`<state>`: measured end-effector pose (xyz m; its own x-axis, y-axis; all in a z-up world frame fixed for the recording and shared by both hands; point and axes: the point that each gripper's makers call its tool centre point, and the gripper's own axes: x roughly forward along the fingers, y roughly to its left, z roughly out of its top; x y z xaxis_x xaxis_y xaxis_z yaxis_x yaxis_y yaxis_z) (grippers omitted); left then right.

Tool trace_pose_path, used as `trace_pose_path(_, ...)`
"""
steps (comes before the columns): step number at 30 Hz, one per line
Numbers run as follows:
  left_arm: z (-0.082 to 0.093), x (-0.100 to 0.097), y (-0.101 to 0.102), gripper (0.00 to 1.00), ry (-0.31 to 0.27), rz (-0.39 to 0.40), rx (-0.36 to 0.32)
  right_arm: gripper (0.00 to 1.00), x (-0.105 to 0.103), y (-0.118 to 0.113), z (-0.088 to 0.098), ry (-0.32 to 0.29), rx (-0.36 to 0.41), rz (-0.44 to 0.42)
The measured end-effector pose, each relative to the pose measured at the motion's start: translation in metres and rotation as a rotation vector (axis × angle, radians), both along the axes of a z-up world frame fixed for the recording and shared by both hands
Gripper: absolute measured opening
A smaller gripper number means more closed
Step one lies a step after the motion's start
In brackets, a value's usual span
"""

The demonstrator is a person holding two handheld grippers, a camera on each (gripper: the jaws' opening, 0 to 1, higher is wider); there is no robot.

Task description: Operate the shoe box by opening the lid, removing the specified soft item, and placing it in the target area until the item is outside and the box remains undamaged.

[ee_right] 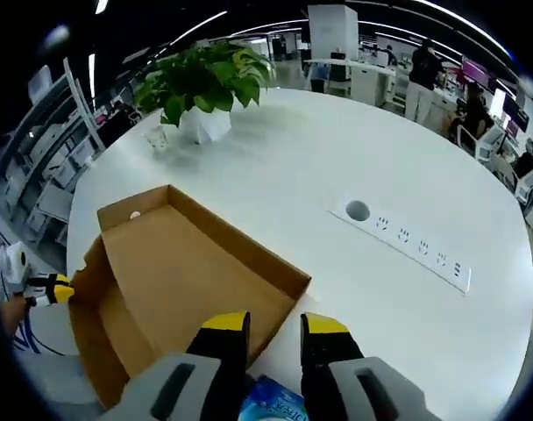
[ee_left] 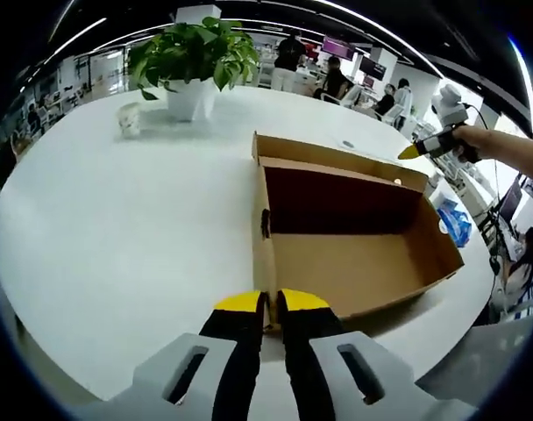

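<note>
Left gripper view, left claw point(ee_left: 271, 303) clamped on shoe box point(ee_left: 354, 263) wall

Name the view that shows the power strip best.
The right gripper view: the power strip lies in full on the white table, sockets in a row. The left gripper view gives just a small mark behind the box.

Matt card, glossy table.
Ahead of your left gripper point(ee_left: 270, 303) the shoe box point(ee_left: 354, 263) was matt brown cardboard; the table point(ee_left: 117, 228) was smooth, glossy white.
</note>
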<state>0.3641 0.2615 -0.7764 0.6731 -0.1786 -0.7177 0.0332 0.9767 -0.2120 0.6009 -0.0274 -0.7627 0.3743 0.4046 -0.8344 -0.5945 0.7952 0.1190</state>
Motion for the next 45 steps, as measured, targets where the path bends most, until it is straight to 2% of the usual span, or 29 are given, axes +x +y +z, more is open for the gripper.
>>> trace_pose_path(2, -0.001, 0.0, 0.0, 0.05, 0.003, 0.006, -0.002, 0.18, 0.001, -0.001, -0.003, -0.002, -0.008, -0.015)
trace_pose_path(9, -0.002, 0.001, 0.002, 0.04, 0.005, 0.013, -0.007, 0.12, 0.0, 0.003, -0.011, 0.04, 0.037, -0.104)
trace_pose_path(13, -0.003, 0.001, 0.002, 0.03, 0.007, 0.011, 0.006, 0.09, 0.001, 0.011, -0.013, 0.069, 0.083, -0.153)
trace_pose_path(20, -0.004, 0.002, 0.005, 0.03, 0.014, 0.011, 0.01, 0.09, 0.005, 0.008, -0.016, 0.045, 0.041, -0.173)
trace_pose_path(25, -0.003, 0.001, 0.004, 0.02, 0.013, 0.015, 0.024, 0.12, 0.012, -0.003, -0.016, -0.004, -0.009, -0.175)
trace_pose_path(30, -0.003, 0.001, 0.003, 0.02, 0.016, 0.025, 0.026, 0.19, 0.008, -0.008, -0.019, 0.009, -0.016, -0.191)
trace_pose_path(33, -0.003, 0.0, 0.003, 0.02, 0.016, 0.029, 0.028, 0.2, 0.005, -0.01, -0.025, 0.029, -0.025, -0.201)
trace_pose_path(35, -0.003, 0.0, 0.003, 0.02, 0.013, 0.032, 0.028, 0.16, 0.001, -0.007, -0.03, 0.066, -0.005, -0.219)
trace_pose_path(39, -0.003, 0.0, 0.003, 0.02, 0.01, 0.035, 0.021, 0.05, -0.003, -0.004, -0.033, 0.084, 0.016, -0.237)
trace_pose_path(45, -0.003, 0.0, 0.002, 0.02, 0.005, 0.036, 0.016, 0.0, 0.001, -0.01, -0.03, 0.078, 0.022, -0.277)
